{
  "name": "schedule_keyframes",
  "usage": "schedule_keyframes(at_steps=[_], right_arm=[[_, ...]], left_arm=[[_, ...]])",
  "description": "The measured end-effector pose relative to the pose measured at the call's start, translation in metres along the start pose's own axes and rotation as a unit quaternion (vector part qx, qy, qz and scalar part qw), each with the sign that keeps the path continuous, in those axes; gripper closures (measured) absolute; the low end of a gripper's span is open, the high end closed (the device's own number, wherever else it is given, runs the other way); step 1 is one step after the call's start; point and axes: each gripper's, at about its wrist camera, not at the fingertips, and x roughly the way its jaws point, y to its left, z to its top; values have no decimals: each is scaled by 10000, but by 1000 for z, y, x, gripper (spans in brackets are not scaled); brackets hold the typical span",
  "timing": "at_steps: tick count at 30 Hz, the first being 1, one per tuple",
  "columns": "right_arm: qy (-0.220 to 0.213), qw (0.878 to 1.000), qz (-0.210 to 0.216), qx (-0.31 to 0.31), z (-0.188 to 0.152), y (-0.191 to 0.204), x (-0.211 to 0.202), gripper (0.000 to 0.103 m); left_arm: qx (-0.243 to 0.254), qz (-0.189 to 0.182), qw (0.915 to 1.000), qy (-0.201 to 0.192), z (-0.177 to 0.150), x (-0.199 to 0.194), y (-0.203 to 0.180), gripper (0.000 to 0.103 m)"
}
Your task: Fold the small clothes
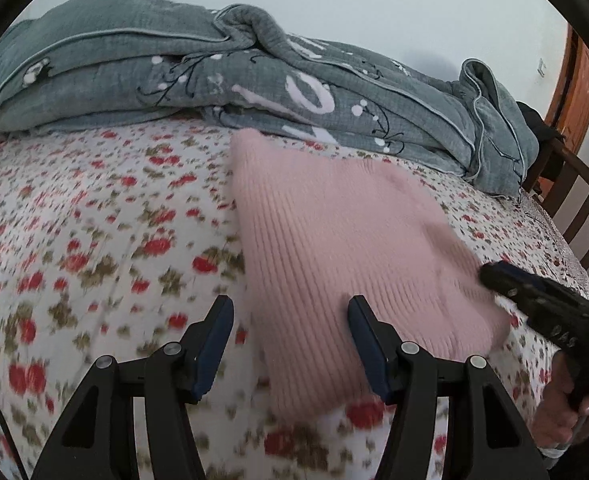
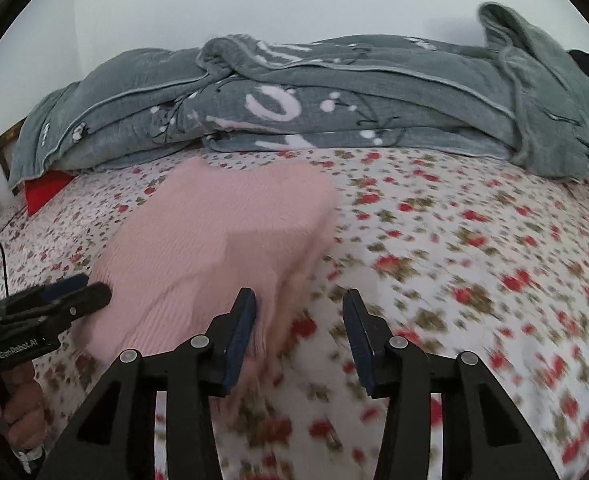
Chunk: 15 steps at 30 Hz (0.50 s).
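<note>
Pink sweater lies folded on the bed, both tools free of it

The pink sweater (image 1: 346, 248) sits on the flowered bedsheet (image 1: 94, 240), near the grey quilt (image 1: 214, 76). Left hand-held gripper (image 1: 290, 344) and right hand-held gripper (image 2: 298, 336) stand open, holding nothing. Best to pinch an edge squarely, lift low and lay it over without dragging

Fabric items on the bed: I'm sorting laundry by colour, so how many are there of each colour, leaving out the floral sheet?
Pink: 1, the knit garment
Grey-green: 1, the quilt
Red: 1, a piece sticking out from under the quilt; what it is cannot be told
Total: 3
</note>
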Motion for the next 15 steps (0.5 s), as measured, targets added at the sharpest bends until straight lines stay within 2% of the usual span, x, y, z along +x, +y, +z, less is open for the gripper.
schedule_keyframes(at_steps=[2, 6, 9, 13, 15], right_arm=[[4, 10000, -39, 84, -3, -4, -17, 59], [40, 9998, -30, 186, -9, -6, -55, 59], [10, 9997, -175, 150, -14, -1, -87, 59], [-81, 9995, -277, 134, -21, 1, -123, 58], [-67, 9992, -360, 130, -23, 3, -137, 55]], left_arm=[[-108, -68, 9999, 52, -7, -8, 2, 45], [-256, 24, 9996, 123, -20, -32, 2, 46], [-251, 70, 9997, 31, -24, -61, -2, 46], [-328, -63, 9994, -105, -23, -104, -9, 46], [-309, -6, 9994, -151, -22, -121, -16, 45]])
